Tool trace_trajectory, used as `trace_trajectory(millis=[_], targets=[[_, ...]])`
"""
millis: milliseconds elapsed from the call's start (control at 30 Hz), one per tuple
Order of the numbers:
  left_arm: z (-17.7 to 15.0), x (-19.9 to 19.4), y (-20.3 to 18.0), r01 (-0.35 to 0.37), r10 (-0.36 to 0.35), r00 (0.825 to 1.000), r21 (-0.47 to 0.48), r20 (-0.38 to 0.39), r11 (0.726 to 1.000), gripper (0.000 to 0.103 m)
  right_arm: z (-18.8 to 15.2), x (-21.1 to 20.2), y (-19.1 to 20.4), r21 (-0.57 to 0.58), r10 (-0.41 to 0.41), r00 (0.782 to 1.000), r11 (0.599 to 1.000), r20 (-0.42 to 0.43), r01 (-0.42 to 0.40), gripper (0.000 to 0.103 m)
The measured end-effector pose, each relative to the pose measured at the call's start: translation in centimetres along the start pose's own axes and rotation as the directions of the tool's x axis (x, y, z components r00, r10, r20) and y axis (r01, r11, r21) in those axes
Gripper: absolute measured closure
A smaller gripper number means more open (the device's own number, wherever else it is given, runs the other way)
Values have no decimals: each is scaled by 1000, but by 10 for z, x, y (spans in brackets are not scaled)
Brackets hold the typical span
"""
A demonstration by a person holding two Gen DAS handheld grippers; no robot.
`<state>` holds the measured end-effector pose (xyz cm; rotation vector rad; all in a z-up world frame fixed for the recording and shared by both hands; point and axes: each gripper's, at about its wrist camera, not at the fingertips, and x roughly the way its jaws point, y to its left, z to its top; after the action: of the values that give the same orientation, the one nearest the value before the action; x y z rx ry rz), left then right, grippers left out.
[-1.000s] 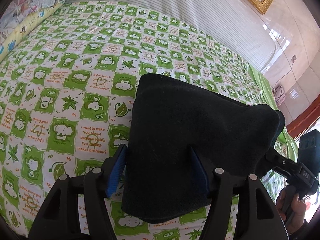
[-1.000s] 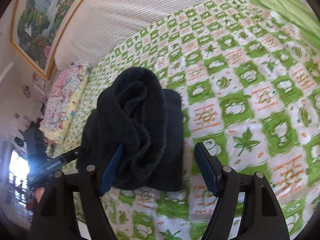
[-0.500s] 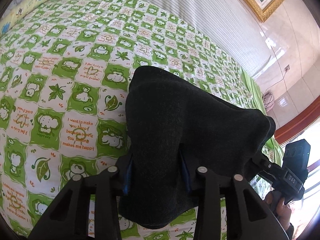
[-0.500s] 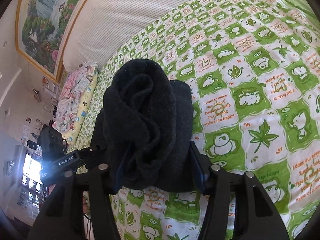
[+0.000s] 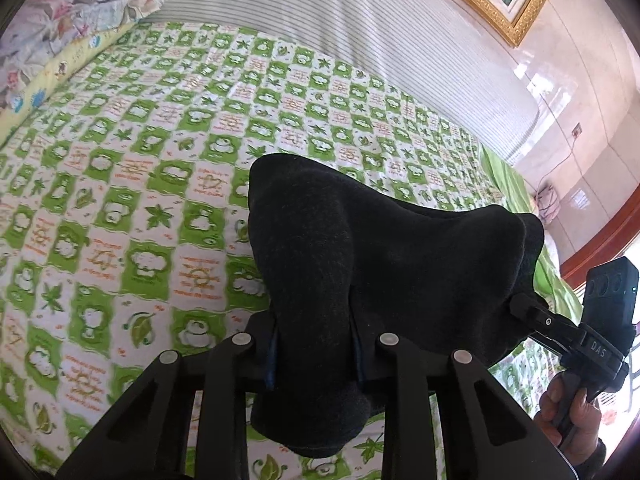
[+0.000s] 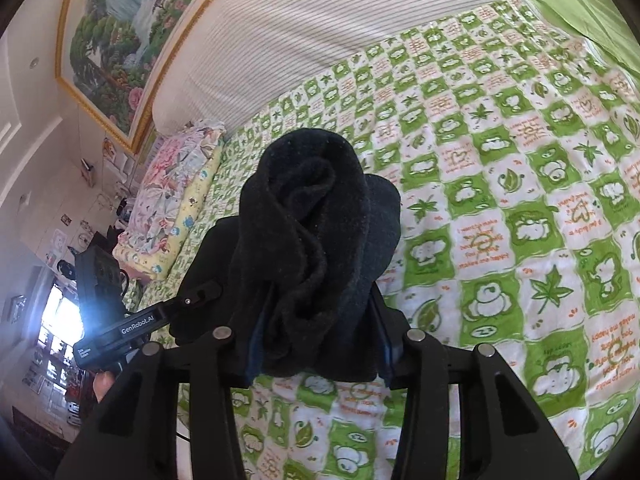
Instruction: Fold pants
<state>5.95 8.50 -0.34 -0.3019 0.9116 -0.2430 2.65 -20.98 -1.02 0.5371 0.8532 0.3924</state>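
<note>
The black pants (image 5: 360, 264) are folded into a thick bundle held between both grippers over the green-and-white checked bedspread (image 5: 120, 200). My left gripper (image 5: 314, 352) is shut on one end of the bundle, the cloth bulging over its fingers. My right gripper (image 6: 318, 336) is shut on the other end, where the rolled layers of the pants (image 6: 308, 216) show. In the left wrist view the right gripper (image 5: 532, 312) grips the far right edge. In the right wrist view the left gripper (image 6: 192, 300) enters from the left.
A floral pillow (image 5: 60, 20) lies at the head of the bed, also in the right wrist view (image 6: 172, 192). A striped white headboard (image 6: 320, 40) and a framed painting (image 6: 120, 40) stand behind. A plain green sheet (image 5: 508, 184) covers the bed's far side.
Both grippers went from open beside the pants to shut on the bundle. The bundle has lifted and bunched up between them.
</note>
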Motion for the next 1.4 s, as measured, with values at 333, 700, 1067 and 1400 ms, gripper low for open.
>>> trace_trajectory(millis=[333,700,1067,1400], targets=[[-2,-33,14,-100,100,994,-6,54,995,77,-1,18,33,-53,49,998,997,-35,-50,57],[0,-59,29,-159,160,981,-20,109,987,77,7,35,62,-110,84,995,990,-58,-90,58],[18,-67,42,-189,193,970,-41,148,981,77,32,59,84,-164,102,992,980,-75,-113,58],[41,-66,54,-215,221,960,-53,173,975,77,53,79,98,-199,122,989,970,-78,-136,58]])
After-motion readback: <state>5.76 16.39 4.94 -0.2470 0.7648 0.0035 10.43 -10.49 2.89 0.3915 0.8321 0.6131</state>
